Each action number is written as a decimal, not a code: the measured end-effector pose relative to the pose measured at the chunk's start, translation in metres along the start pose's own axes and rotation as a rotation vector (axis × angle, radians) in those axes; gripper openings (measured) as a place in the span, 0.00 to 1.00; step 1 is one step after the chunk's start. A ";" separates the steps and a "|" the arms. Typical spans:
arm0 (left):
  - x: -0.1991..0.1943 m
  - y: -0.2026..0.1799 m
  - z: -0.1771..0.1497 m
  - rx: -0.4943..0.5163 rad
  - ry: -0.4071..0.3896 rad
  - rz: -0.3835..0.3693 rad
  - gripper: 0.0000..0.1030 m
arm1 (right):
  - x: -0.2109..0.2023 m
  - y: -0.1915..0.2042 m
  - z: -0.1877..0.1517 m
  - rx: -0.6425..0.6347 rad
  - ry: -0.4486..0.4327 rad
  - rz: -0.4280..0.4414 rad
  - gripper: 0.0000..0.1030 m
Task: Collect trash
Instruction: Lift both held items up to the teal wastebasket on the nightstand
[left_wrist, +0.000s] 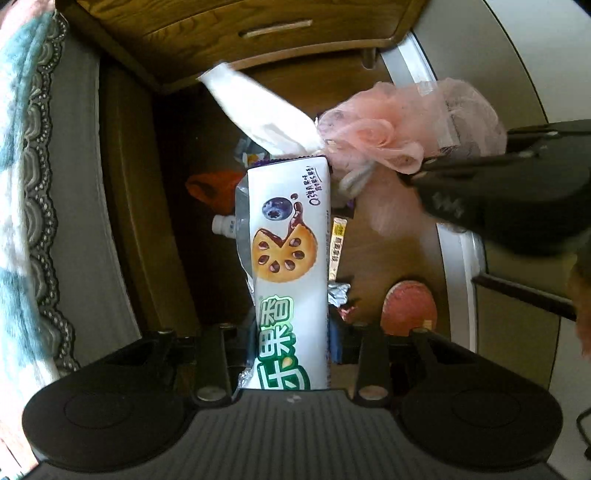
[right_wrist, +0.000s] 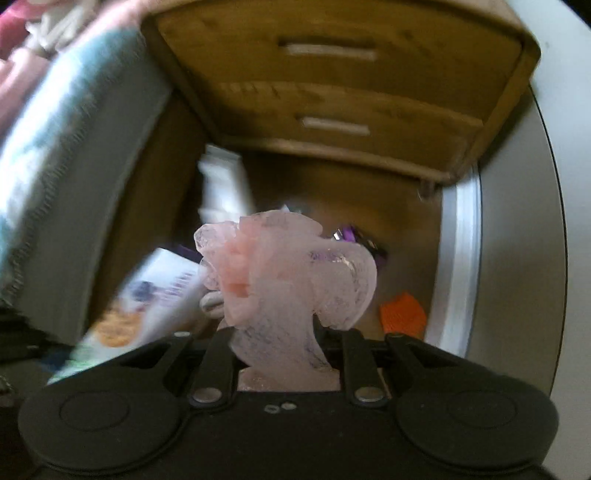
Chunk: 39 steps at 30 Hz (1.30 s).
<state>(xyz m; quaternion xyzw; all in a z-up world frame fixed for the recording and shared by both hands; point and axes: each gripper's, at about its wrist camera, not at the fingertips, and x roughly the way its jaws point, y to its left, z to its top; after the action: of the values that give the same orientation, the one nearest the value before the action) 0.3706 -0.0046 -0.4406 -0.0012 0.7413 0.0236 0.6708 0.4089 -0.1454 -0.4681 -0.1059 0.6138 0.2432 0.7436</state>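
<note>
Left wrist view: left tongs (left_wrist: 291, 354) pinch a white biscuit packet (left_wrist: 290, 258), upright between them, above littered wooden floor (left_wrist: 391, 251). Right tongs (left_wrist: 417, 171) enter from right, gripping a pink plastic bag (left_wrist: 391, 136). Right wrist view: right tongs (right_wrist: 286, 354) pinch the pink plastic bag (right_wrist: 291, 280) bunched between them; biscuit packet (right_wrist: 147, 299) just left, blurred.

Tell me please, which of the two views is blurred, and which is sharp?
Left wrist view: mostly sharp, the print on the cookie box is readable. Right wrist view: blurred by motion, so the pink mesh bag and wooden drawers look smeared.
</note>
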 end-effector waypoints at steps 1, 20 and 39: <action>-0.002 0.002 0.001 -0.002 0.001 -0.002 0.33 | -0.002 -0.006 -0.002 0.009 0.010 0.002 0.15; -0.028 -0.021 0.001 -0.034 0.013 -0.117 0.30 | 0.005 -0.004 0.000 0.001 0.038 0.028 0.13; -0.133 0.015 -0.007 -0.080 -0.173 0.006 0.30 | -0.109 -0.034 0.015 0.015 -0.099 0.020 0.13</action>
<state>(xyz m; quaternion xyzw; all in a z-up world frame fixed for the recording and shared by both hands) 0.3768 0.0061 -0.3075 -0.0240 0.6790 0.0552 0.7316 0.4242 -0.1928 -0.3649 -0.0819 0.5790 0.2510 0.7714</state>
